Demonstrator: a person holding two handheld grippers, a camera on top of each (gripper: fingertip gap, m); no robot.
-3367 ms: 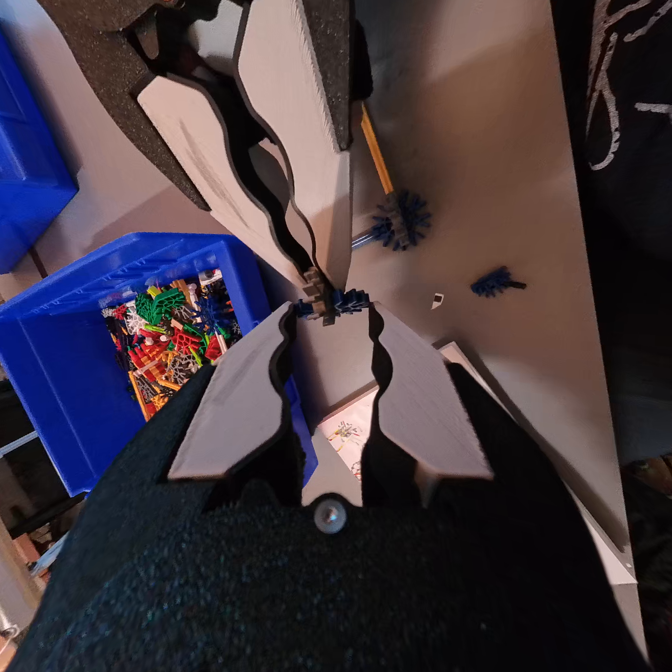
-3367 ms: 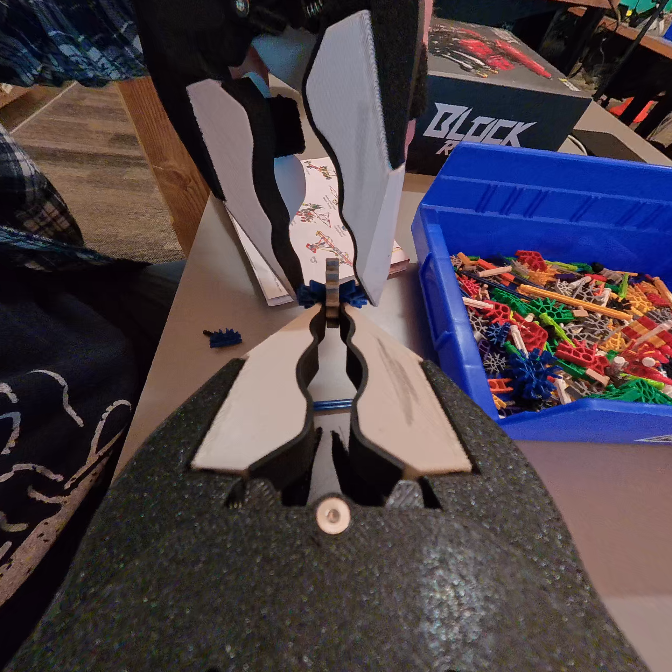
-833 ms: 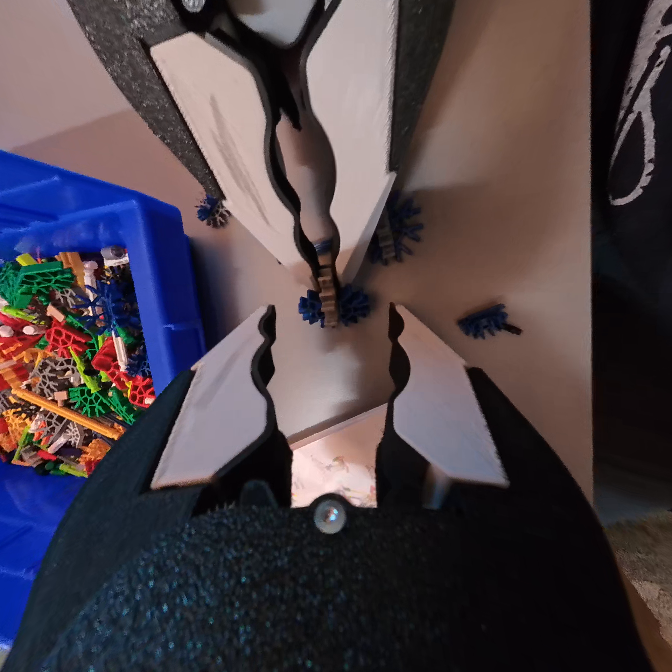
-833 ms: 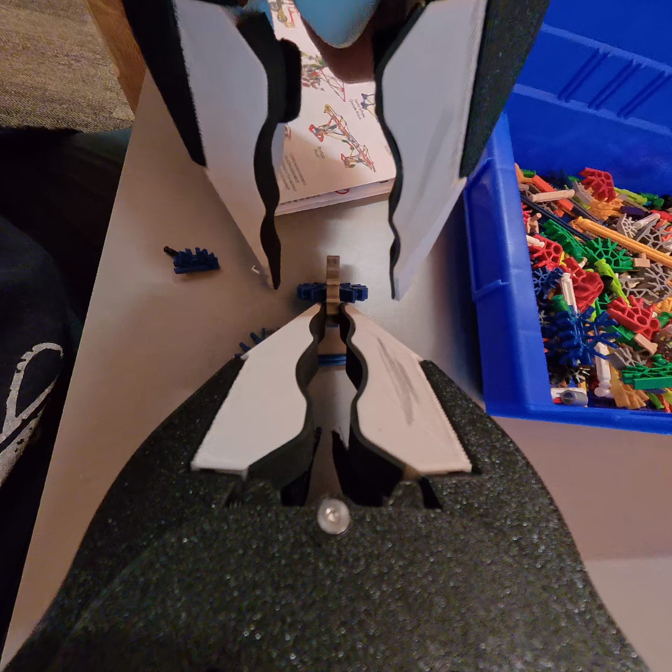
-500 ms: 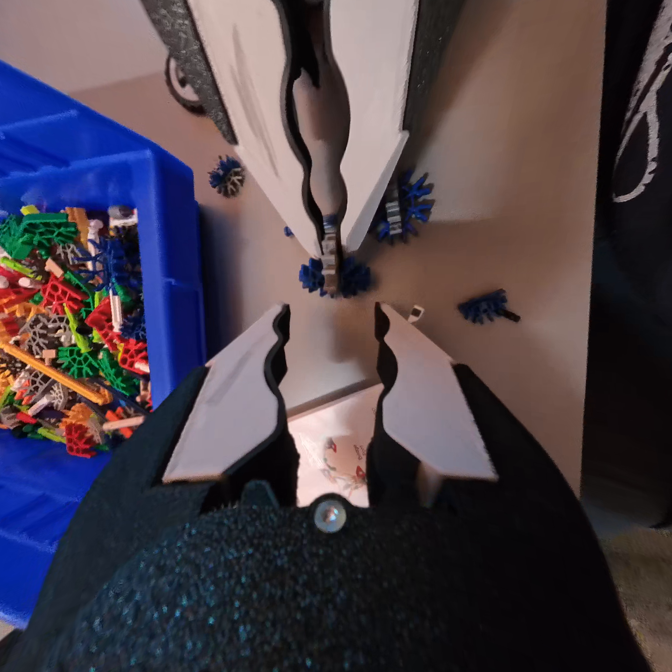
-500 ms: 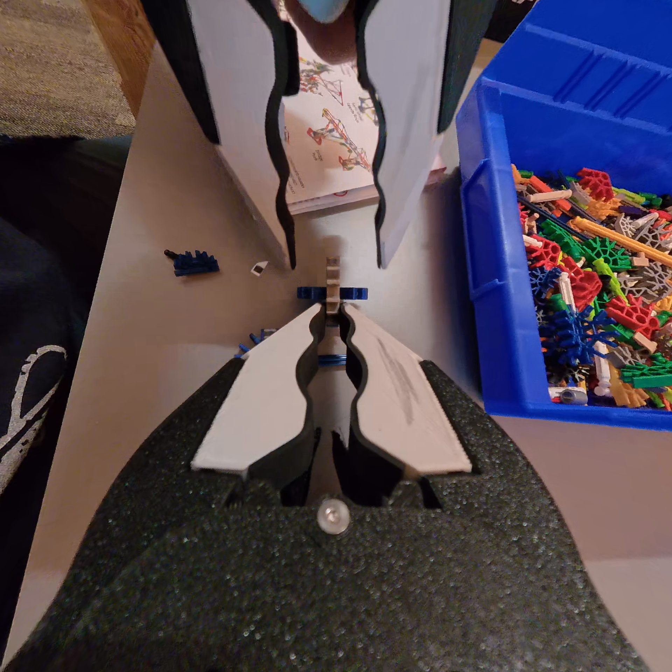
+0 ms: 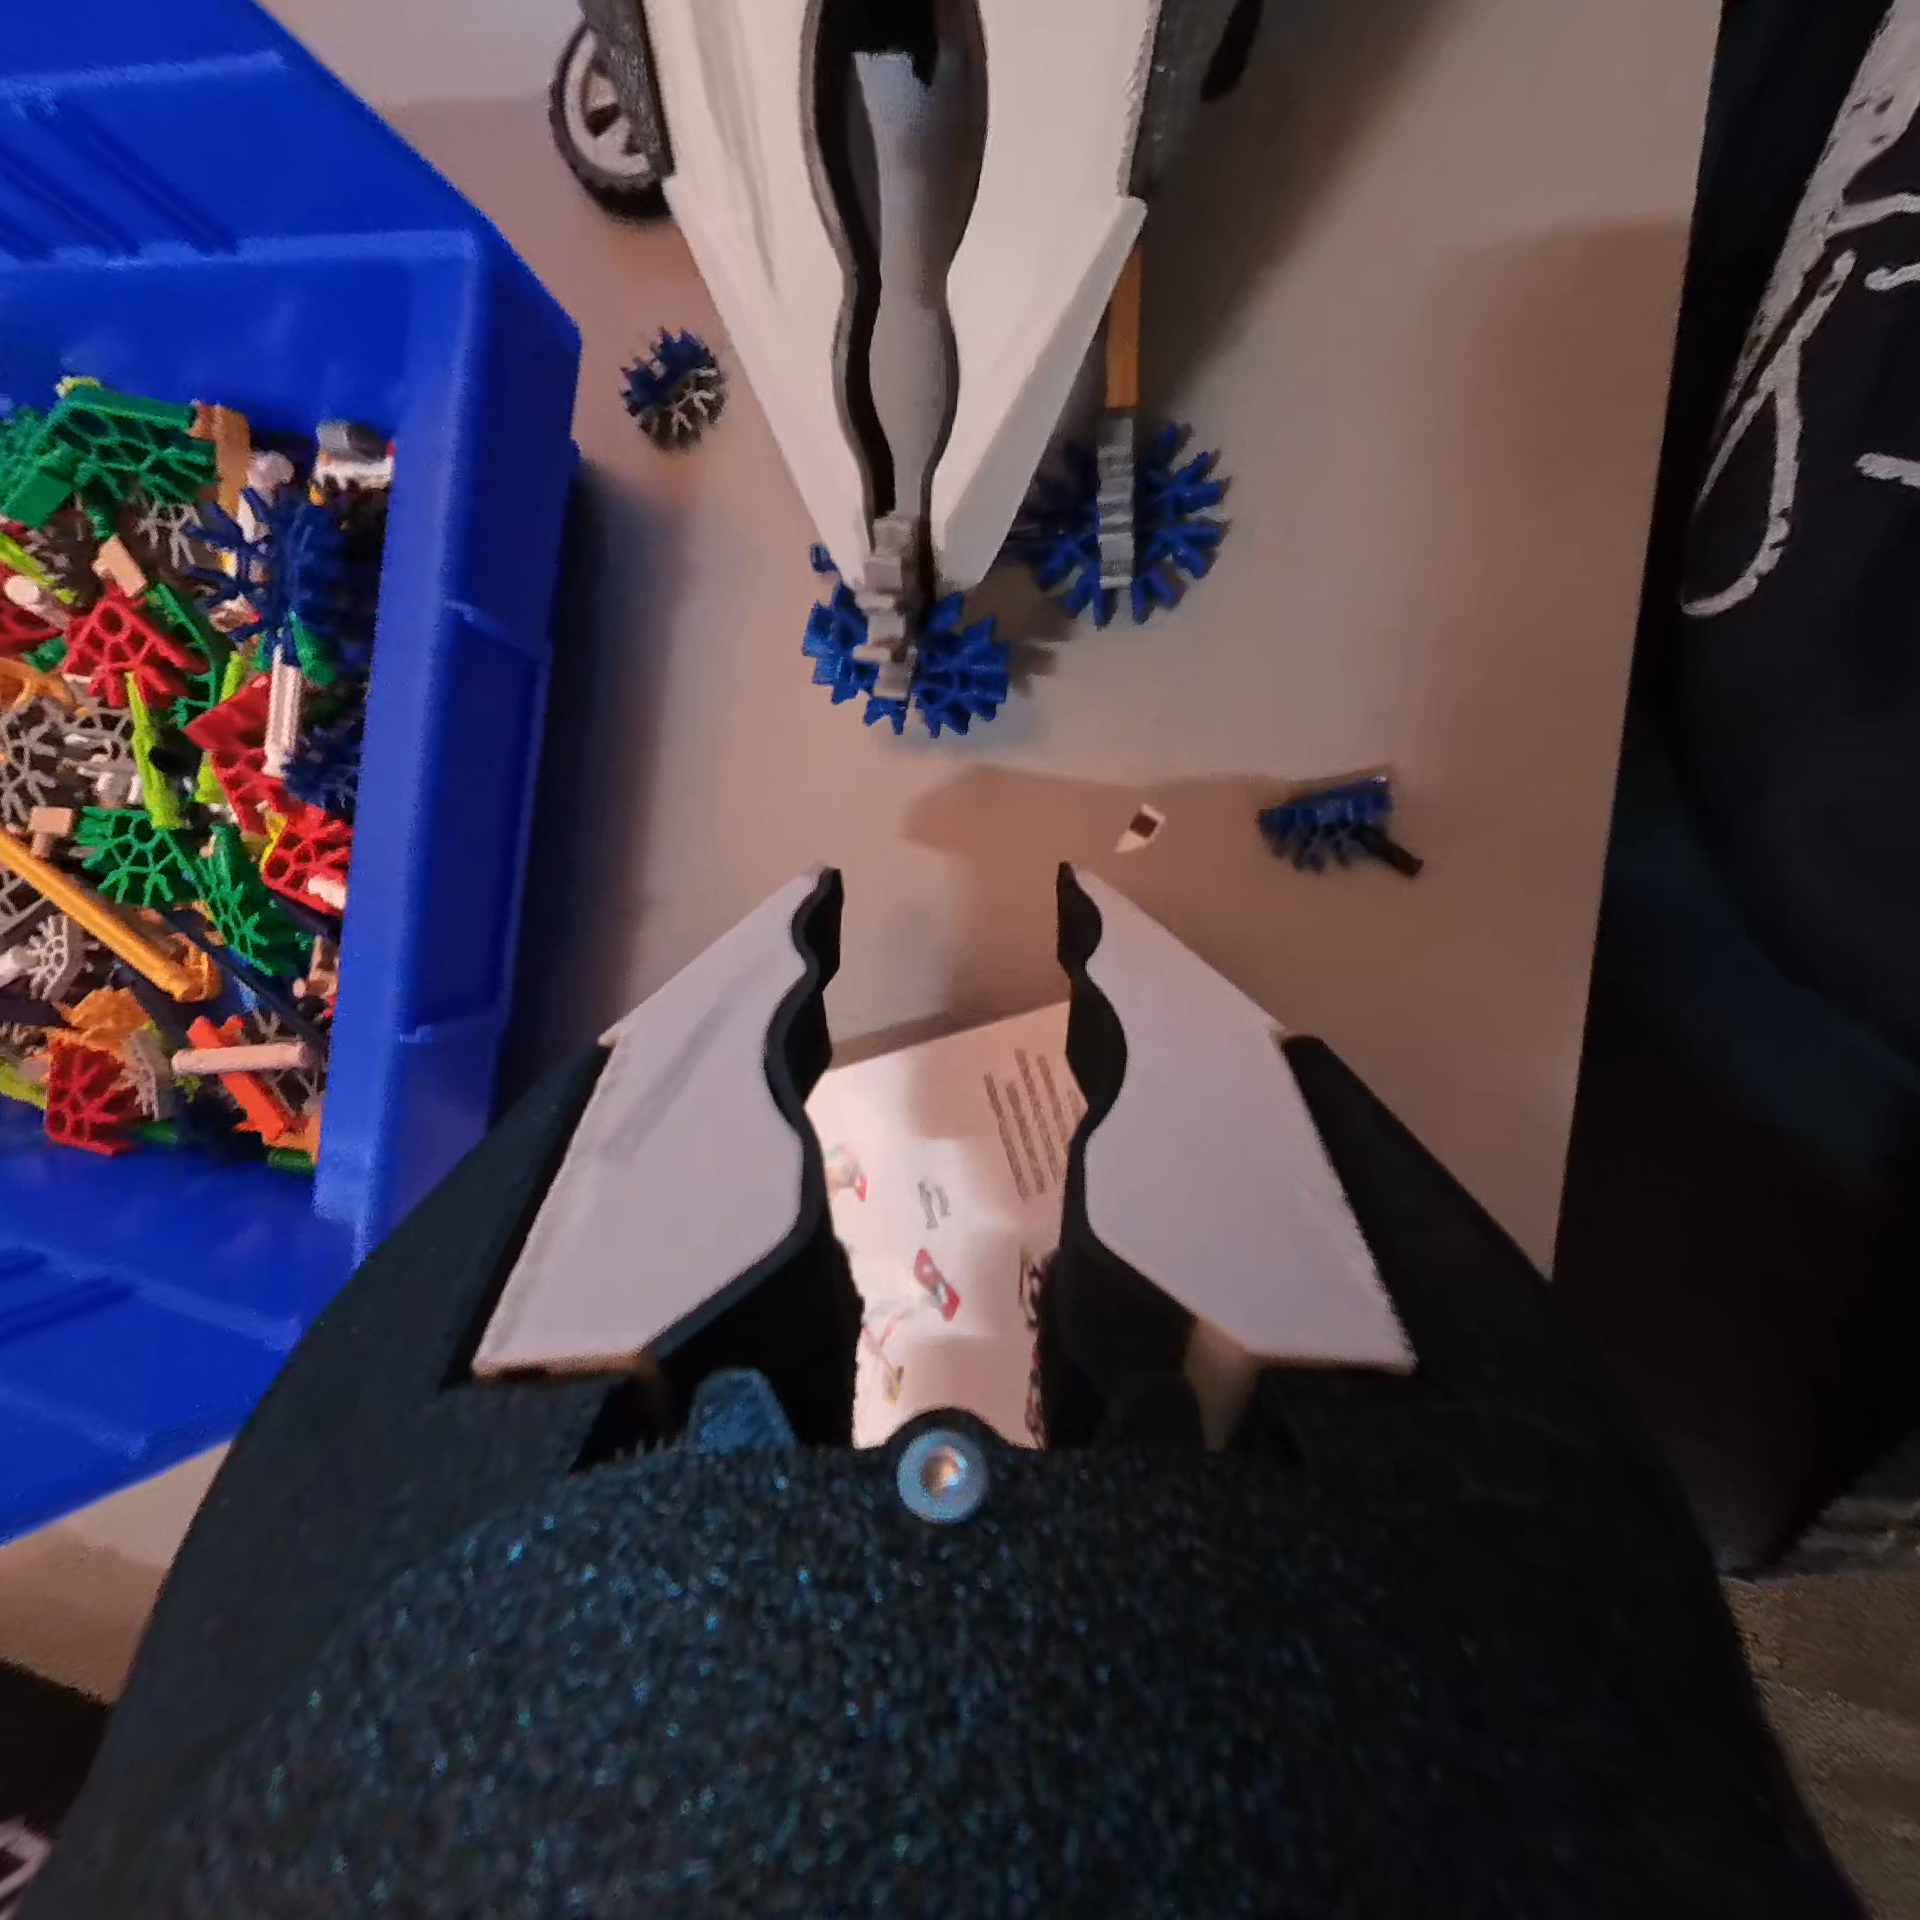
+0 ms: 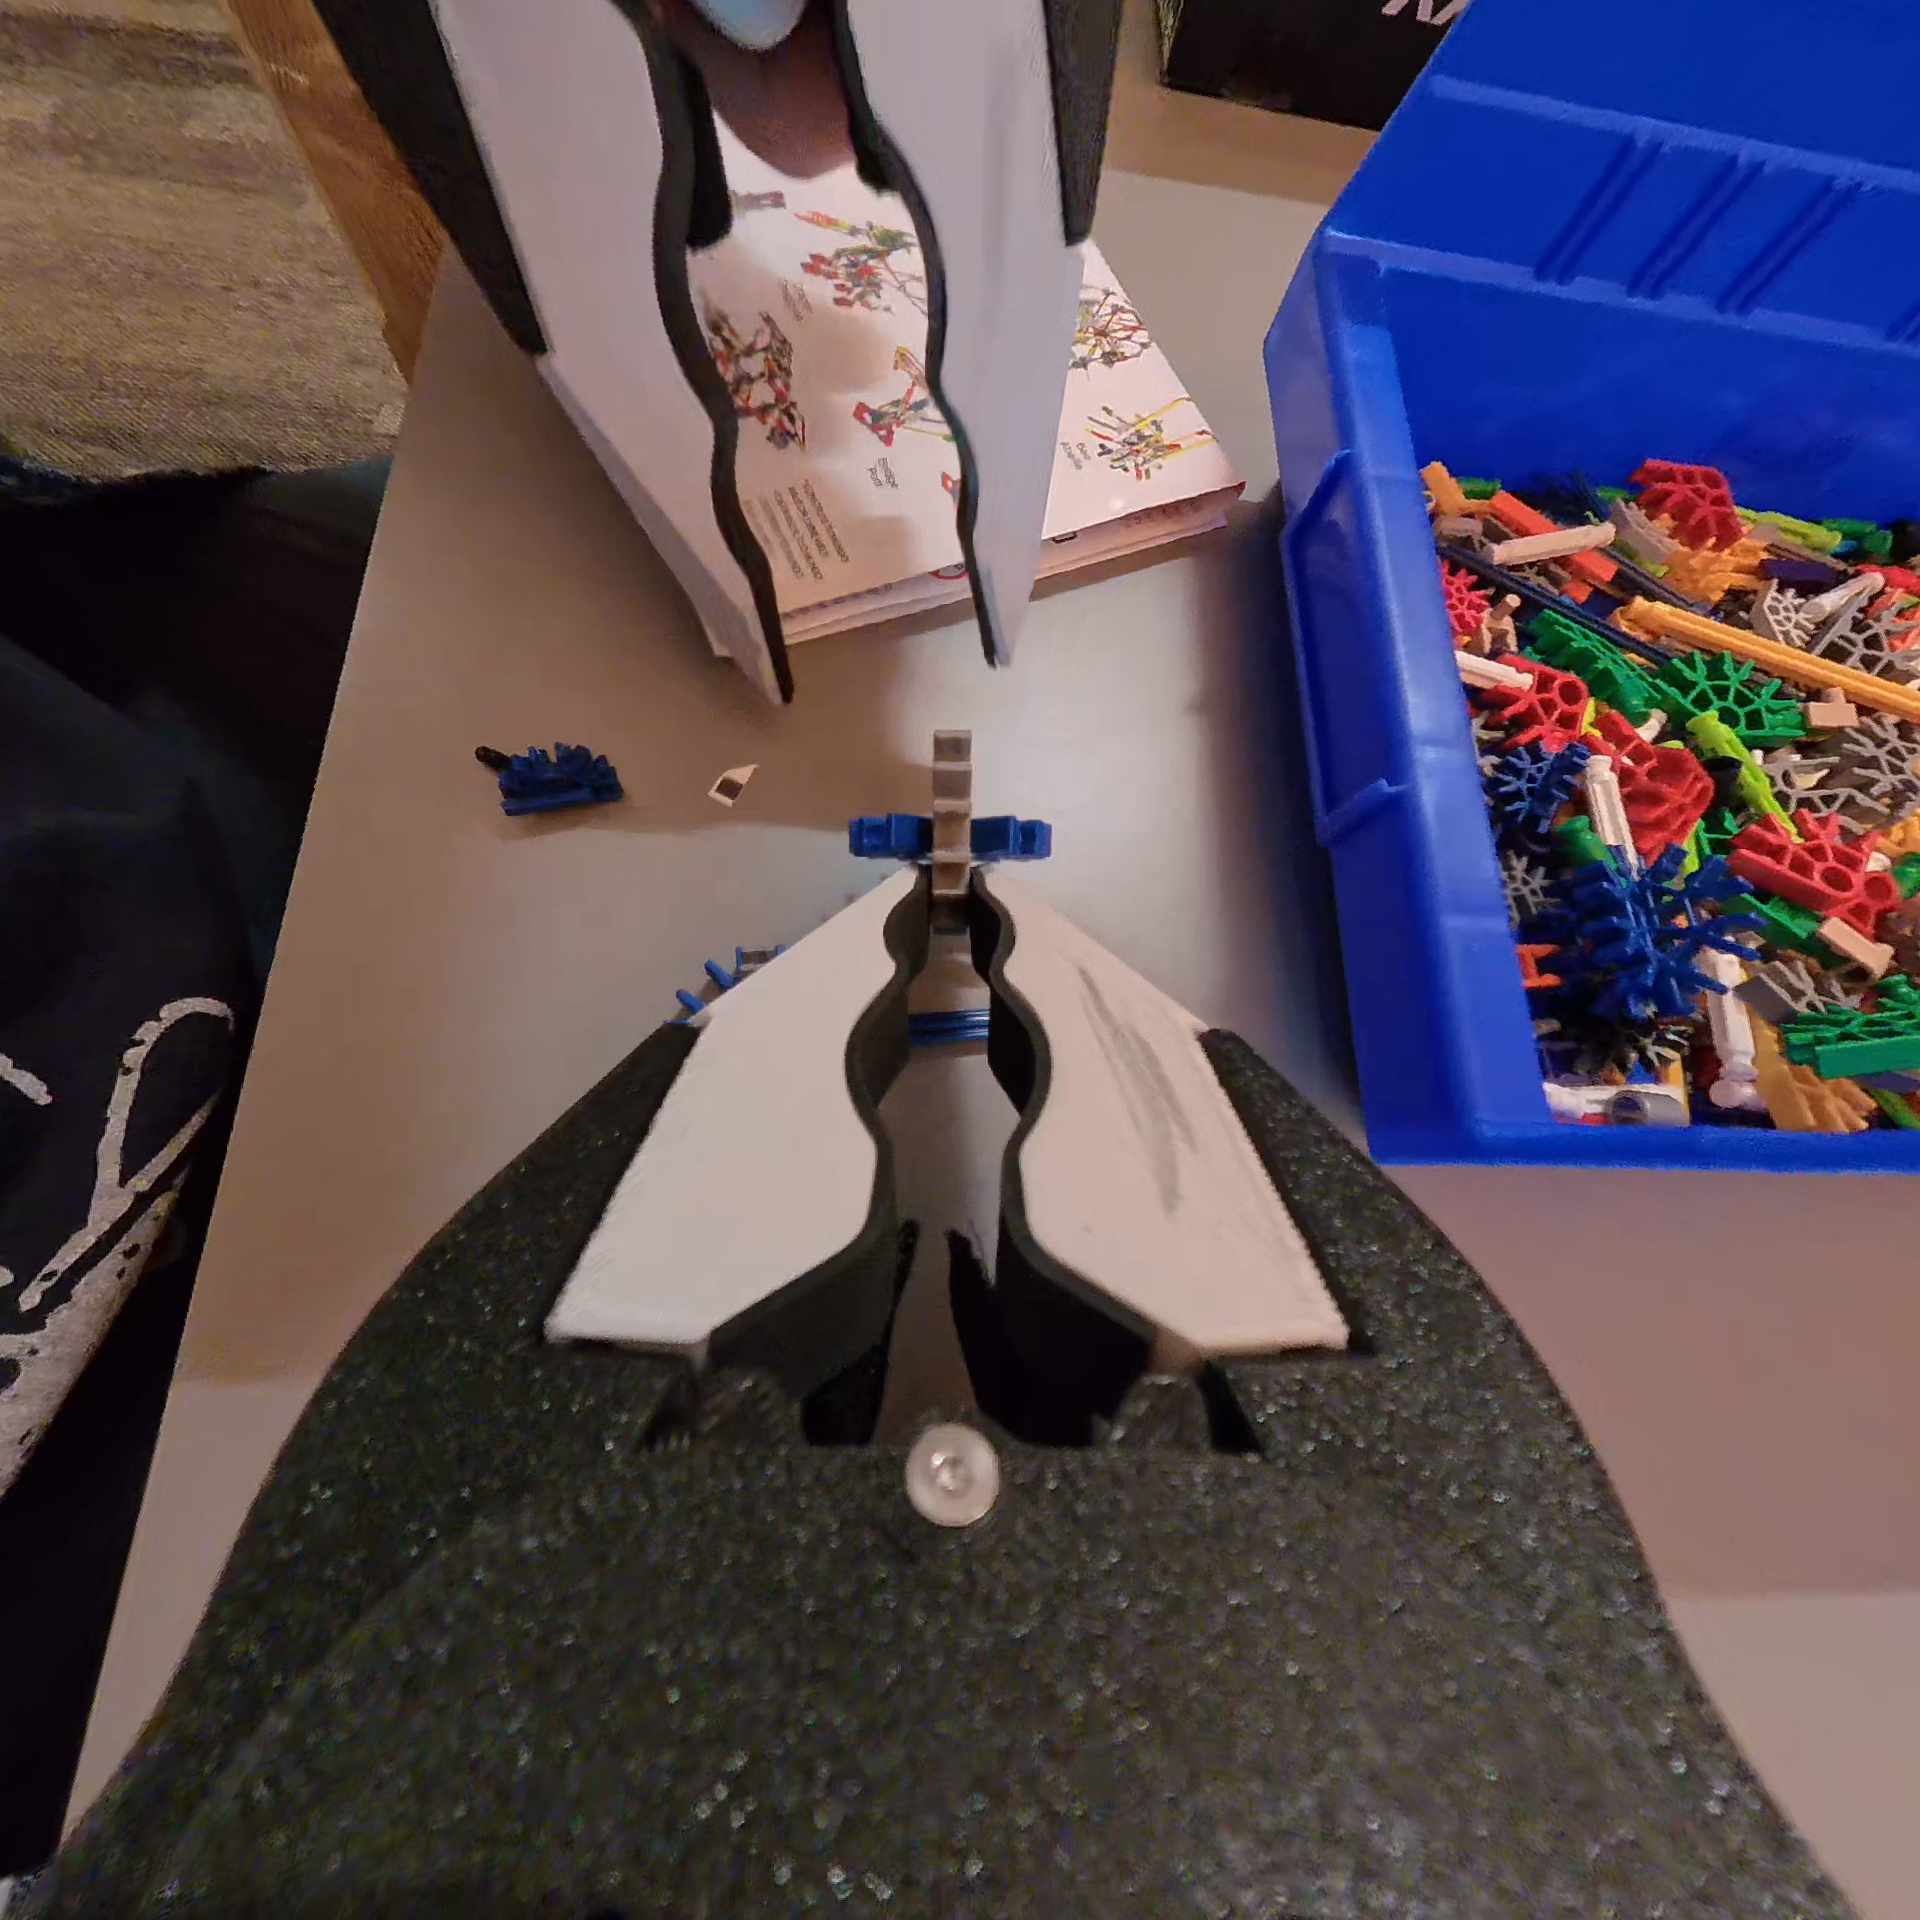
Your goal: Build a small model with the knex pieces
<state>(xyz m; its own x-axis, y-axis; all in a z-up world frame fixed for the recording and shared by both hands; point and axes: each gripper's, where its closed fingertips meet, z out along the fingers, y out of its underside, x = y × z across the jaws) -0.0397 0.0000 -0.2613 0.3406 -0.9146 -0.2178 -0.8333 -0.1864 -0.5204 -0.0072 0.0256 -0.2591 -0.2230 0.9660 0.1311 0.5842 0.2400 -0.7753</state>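
Observation:
My right gripper (image 8: 948, 883) is shut on a grey-and-blue connector piece (image 8: 951, 821) and holds it just above the grey table (image 8: 468, 987). In the left wrist view the right gripper (image 7: 902, 561) comes in from the top with the same piece (image 7: 904, 655) at its tips. My left gripper (image 7: 948, 883) is open and empty, a short way back from the piece. In the right wrist view it (image 8: 883, 670) hangs over the instruction booklet (image 8: 1122, 447).
A blue bin (image 8: 1351, 727), also in the left wrist view (image 7: 447, 727), holds several coloured building parts. On the table lie a second blue-and-grey connector on a yellow rod (image 7: 1127, 530), a small blue connector (image 7: 673, 387), a blue half-connector (image 7: 1335, 821), a white chip (image 7: 1140, 828) and a wheel (image 7: 608, 135). A person's dark garment (image 8: 94, 1039) borders the table. My left gripper's tips are some 5 centimeters from the blue half-connector (image 7: 1335, 821). The right camera catches it too, in the right wrist view (image 8: 531, 760).
My left gripper has let go of the connector piece, opened and drawn back from it. My right gripper has kept its hold on the piece.

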